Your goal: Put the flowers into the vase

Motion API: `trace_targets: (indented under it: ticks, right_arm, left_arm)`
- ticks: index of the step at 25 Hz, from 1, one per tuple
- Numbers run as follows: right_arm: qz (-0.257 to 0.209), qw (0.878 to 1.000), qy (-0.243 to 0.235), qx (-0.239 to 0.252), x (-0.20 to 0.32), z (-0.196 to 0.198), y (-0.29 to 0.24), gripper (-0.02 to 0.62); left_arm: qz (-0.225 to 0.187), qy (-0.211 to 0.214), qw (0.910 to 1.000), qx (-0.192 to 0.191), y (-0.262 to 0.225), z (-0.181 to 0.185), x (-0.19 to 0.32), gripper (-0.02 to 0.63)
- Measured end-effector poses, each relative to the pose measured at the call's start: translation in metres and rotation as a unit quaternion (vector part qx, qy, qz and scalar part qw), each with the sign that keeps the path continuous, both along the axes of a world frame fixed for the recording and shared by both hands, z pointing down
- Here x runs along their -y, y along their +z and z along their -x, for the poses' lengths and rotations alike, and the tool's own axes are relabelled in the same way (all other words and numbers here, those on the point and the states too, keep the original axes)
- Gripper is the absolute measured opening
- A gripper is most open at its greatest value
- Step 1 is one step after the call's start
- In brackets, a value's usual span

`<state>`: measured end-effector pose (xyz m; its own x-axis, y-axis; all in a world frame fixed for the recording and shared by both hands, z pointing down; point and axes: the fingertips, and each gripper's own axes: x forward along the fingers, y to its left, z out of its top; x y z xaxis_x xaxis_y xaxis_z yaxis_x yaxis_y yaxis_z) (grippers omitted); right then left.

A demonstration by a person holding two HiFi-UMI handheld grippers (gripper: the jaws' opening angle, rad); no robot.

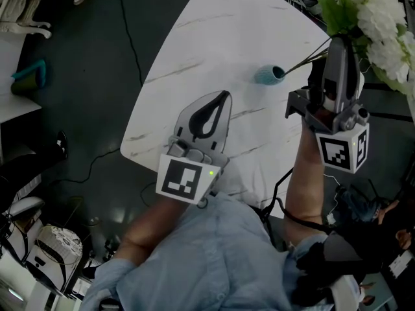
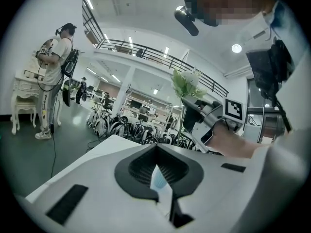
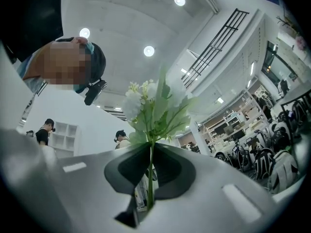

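Blue shirt (image 1: 214, 251) fills the near foreground, with both forearms reaching out over the white marbled table (image 1: 214, 37). The flowers (image 1: 376, 18), a big white and green bunch, hang past the table's right edge. They are held in the right tongs (image 1: 340, 44), which are pressed together on the green stalk just below the leaves. The left tongs (image 1: 222, 97) sit over the near edge, tips closed on each other with nothing held.

The small teal vase (image 1: 267, 75) stands toward the right edge of the table, left of the right tongs and clearly nearer them than the left pair. Thin stems (image 1: 305, 60) run from the grip down and leftward, and their long axis points at the vase's mouth. Their ends sit right at the opening, though I cannot tell whether they are inside it yet. To my eye the next move is to feed the bunch along that slanted line.
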<state>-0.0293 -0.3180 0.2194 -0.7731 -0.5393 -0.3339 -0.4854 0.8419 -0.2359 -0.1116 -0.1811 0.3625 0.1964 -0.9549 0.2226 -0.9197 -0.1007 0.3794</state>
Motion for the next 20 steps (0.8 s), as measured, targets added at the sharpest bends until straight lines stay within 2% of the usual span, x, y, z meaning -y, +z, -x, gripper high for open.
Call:
trace_targets:
  ticks: [5,11,20]
  right_arm:
    - [0.008,1.0,0.002,-0.007,0.002,-0.003,0.003,0.021]
    - [0.045,0.999,0.006,-0.019,0.007,-0.004,0.065,0.021]
    - [0.067,0.997,0.001,-0.031,0.007,-0.009,0.081,0.026]
  left_arm:
    - [0.006,0.001,1.0,-0.002,-0.009,-0.003,-0.001,0.005]
    - [0.023,0.003,0.9997,-0.005,0.026,0.0,0.002,0.005]
    - [0.03,0.004,0.9995,-0.002,0.014,-0.004,0.006,0.005]
